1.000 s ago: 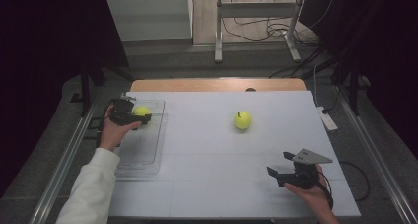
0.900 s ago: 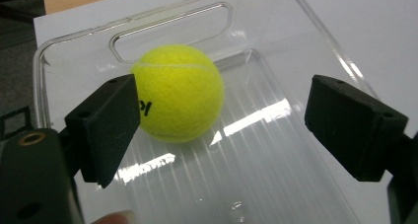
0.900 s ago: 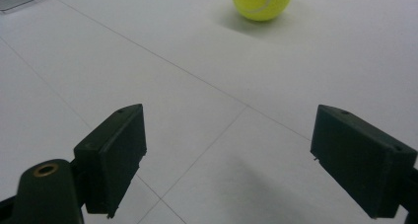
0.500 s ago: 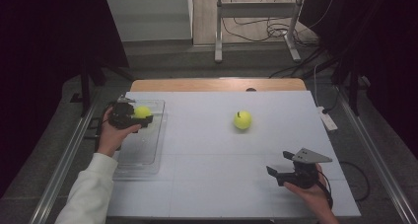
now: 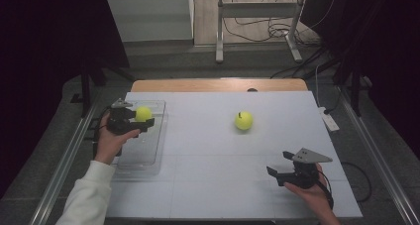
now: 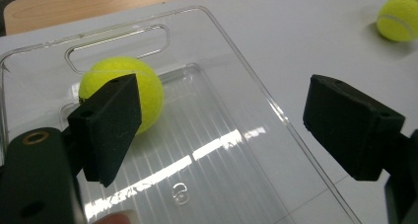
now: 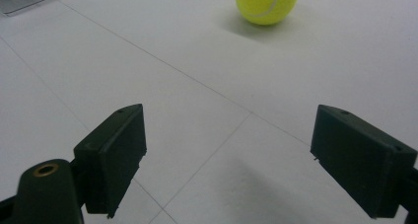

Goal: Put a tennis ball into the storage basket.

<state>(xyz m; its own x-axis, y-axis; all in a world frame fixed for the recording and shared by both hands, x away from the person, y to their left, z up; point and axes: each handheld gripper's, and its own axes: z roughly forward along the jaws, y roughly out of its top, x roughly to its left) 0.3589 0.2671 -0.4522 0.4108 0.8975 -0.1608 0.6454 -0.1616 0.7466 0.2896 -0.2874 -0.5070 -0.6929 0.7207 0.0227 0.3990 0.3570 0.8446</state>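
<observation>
Over the clear tray, left side of the table: jaws apart, ball released inside.

Nearest the person's edge, right gripper (image 5: 283,166) held low above the white table (image 5: 208,185), jaws wide apart with nothing between them, pointing toward a second tennis ball (image 5: 243,120) lying well ahead on bare tabletop, clear of the tray. Further in and to the left, left gripper (image 5: 139,122) poised above the clear plastic tray (image 5: 148,155), jaws open but just been closing somewhat, nothing clamped between them. In the left gripper view, tennis ball (image 6: 148,88) resting on the ribbed tray floor near the handle cut-out, partly behind one jaw pad, contact with that pad not determinable. Beyond the white surface, wooden edge (image 5: 218,84) along the far side.
</observation>
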